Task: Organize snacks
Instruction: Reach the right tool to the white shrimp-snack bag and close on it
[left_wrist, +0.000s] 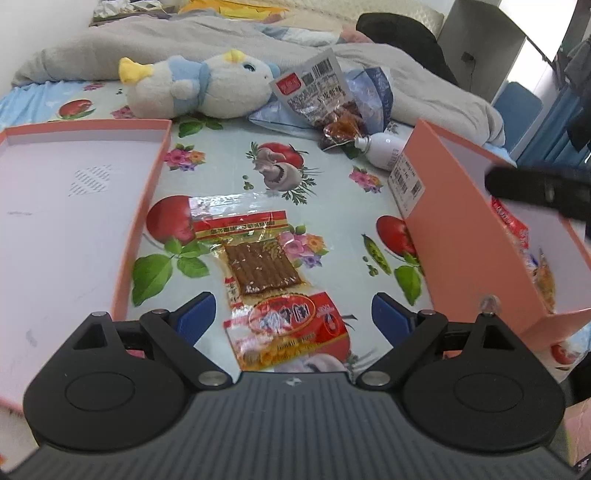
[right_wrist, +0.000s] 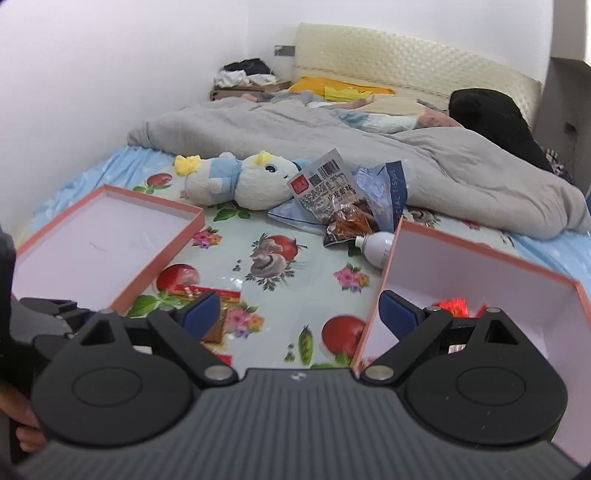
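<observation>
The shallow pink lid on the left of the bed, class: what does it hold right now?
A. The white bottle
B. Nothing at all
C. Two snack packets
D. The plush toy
B: the shallow pink lid shows only its bare white inside, while the plush toy lies beyond it, the white bottle lies by the deeper pink box, and the snack packets rest on the sheet.

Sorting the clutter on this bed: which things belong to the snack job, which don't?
Job: brown strip snack pack, red snack pack, grey-label snack bag, pink box, pink lid.
Lying about: plush toy, white bottle, grey blanket.
</observation>
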